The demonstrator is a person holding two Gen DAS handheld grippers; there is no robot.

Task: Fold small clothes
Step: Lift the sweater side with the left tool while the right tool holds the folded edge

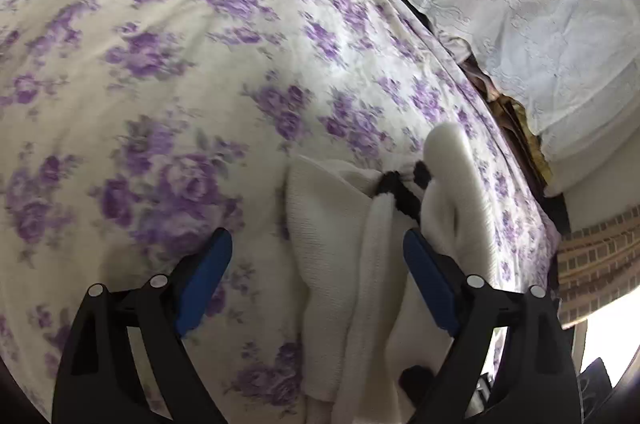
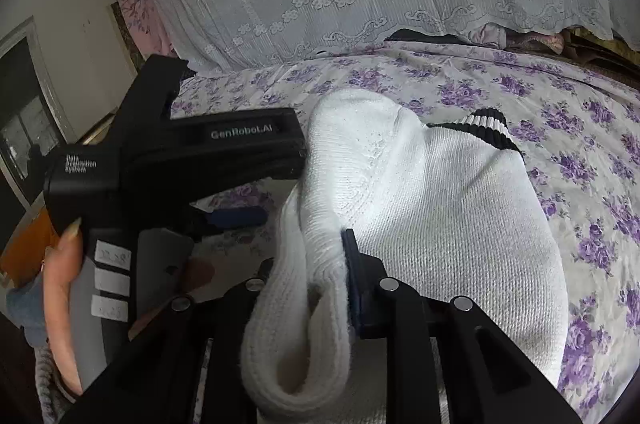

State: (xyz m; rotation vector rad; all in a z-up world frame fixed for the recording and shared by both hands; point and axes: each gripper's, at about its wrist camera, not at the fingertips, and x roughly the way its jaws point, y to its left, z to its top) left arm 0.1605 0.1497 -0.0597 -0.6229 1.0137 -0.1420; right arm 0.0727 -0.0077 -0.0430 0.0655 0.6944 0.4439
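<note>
Partly hidden, right gripper fingers clamped on white sweater, left gripper fingers apart, floral bedspread blurred.

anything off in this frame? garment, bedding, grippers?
Nothing damaged or spilled. The white knit garment lies bunched, not flat, on the floral bedspread; the right gripper pinches a thick fold. The left gripper is open.

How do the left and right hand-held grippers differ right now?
The left hand-held gripper stands wide open with nothing pinched; the right hand-held gripper is nearly closed on a fold of the white knit garment. The left hovers above the garment's edge and the floral bedsheet. Both have blue pads.
</note>
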